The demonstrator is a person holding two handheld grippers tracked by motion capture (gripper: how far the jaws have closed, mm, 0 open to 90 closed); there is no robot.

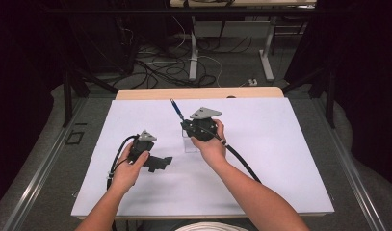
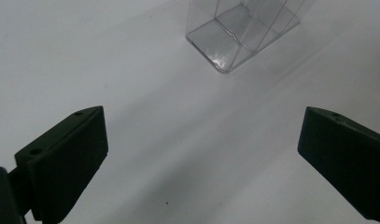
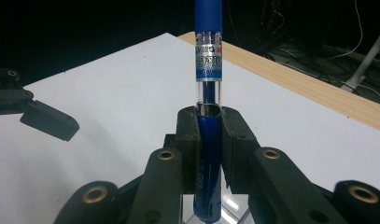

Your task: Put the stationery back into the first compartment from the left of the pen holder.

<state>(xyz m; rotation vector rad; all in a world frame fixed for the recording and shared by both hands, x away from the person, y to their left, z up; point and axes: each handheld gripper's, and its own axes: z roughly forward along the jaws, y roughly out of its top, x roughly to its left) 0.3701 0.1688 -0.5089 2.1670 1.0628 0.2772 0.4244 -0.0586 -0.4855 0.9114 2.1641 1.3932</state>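
A blue pen (image 3: 208, 70) with a clear barrel and a printed label stands nearly upright, and my right gripper (image 3: 209, 126) is shut on it around its lower part. From above, the blue pen (image 1: 177, 110) sticks up and to the far left out of my right gripper (image 1: 186, 126), which hovers over a clear plastic holder (image 1: 189, 146). The clear holder (image 2: 241, 35) is open-topped and stands on the white sheet. My left gripper (image 2: 201, 144) rests low over the sheet with its jaws wide apart and nothing between them; it lies left of the holder as my left gripper (image 1: 161, 163).
A white sheet (image 1: 280, 159) covers the wooden table (image 1: 198, 93), whose far edge shows bare wood. Beyond it are table legs (image 1: 193, 53) and loose cables on the floor. Black cables trail from both grippers toward the person.
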